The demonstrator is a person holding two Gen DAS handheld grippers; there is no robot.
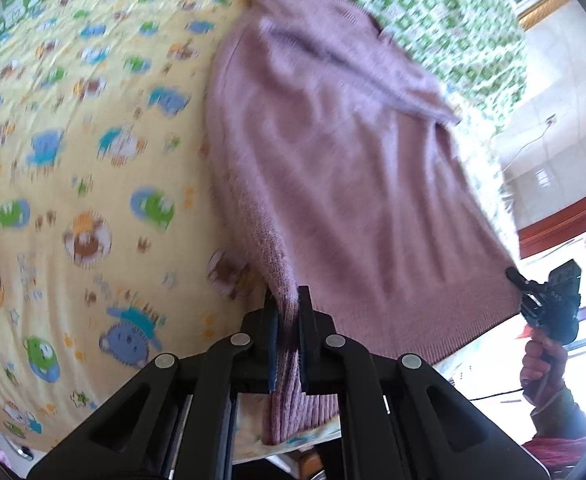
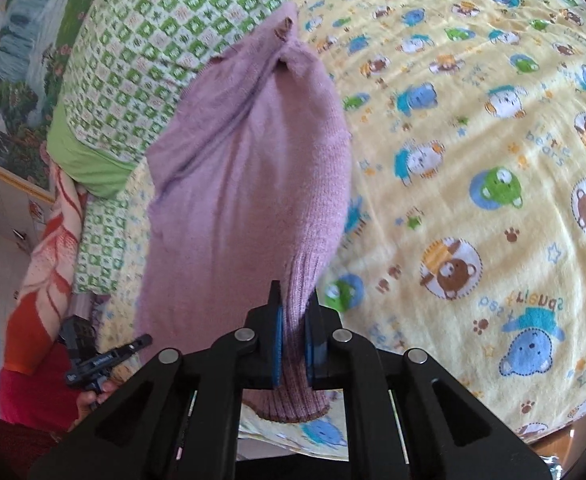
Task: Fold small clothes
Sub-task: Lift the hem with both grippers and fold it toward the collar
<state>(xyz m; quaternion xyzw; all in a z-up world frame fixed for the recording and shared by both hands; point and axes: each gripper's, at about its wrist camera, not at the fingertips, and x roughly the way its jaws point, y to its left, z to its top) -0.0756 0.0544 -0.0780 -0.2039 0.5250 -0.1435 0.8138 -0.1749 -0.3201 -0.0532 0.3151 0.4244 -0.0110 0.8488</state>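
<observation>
Left gripper [image 1: 287, 312]: jaws pinched on the ribbed hem of the pink sweater [image 1: 333, 168]. Right gripper [image 2: 295, 320]: jaws pinched on the hem's opposite corner. Sweater lies beyond on the yellow bear-print blanket [image 2: 473, 140]. Only the right wrist view shows the landscape painting [image 2: 17, 80]; each view shows the opposite gripper

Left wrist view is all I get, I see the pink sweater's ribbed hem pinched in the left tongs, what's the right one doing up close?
Observer: The right tongs are shut on the pink sweater's ribbed hem, its other corner.
Operator: Anything beyond the green checked quilt?
Observer: A landscape painting in a gold frame stands beyond the green checked quilt.
Operator: And below that quilt?
Observer: An orange patterned blanket hangs at the bed's edge.
</observation>
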